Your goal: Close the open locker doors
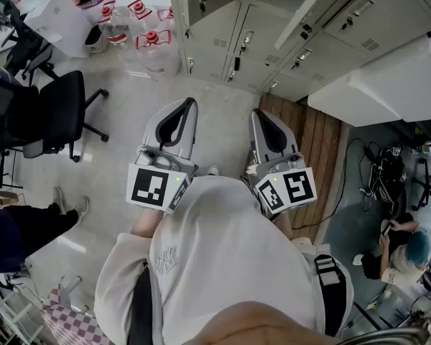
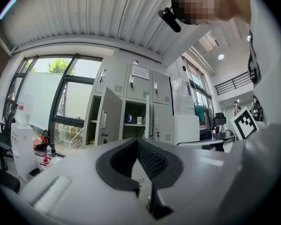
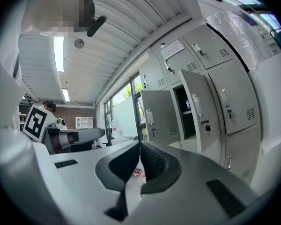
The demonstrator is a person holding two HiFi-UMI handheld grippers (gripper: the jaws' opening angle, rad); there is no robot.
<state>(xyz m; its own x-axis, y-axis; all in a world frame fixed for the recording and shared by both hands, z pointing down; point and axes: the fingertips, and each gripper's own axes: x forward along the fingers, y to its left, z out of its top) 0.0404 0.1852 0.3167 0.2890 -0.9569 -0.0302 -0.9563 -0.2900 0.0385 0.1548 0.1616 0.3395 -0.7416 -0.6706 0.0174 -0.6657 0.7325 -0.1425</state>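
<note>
Right now we stand a little back from the grey lockers [image 1: 230, 34], which fill the top of the head view, and neither tool touches them. The left gripper [image 1: 187, 104] has its jaws brought together at the tips with nothing between them. The right gripper [image 1: 258, 113] is the same: pressed together and empty.

The doors we must close are ahead of us. In the right gripper view one open door [image 3: 155, 118] stands swung out at the centre of the frame. A second open door [image 3: 196, 109] is just to its right, with a dark compartment between them. In the left gripper view mugs [image 2: 128, 119] sit on a shelf inside an open compartment, just above the jaws.

We judge the risks to be these. A push with narrow, hard tips could skate off the smooth metal and leave a door only half swung. A key [image 3: 208, 125] hangs from the second door's lock, and a tip landing there could catch or bend it. A hard shove could make a door bounce back open and rattle the mugs. Underfoot, the wooden platform [image 1: 309, 131] at centre right has an edge to trip on, and the water bottles [image 1: 152, 45] at upper left stand close to the lockers' left end.
</note>
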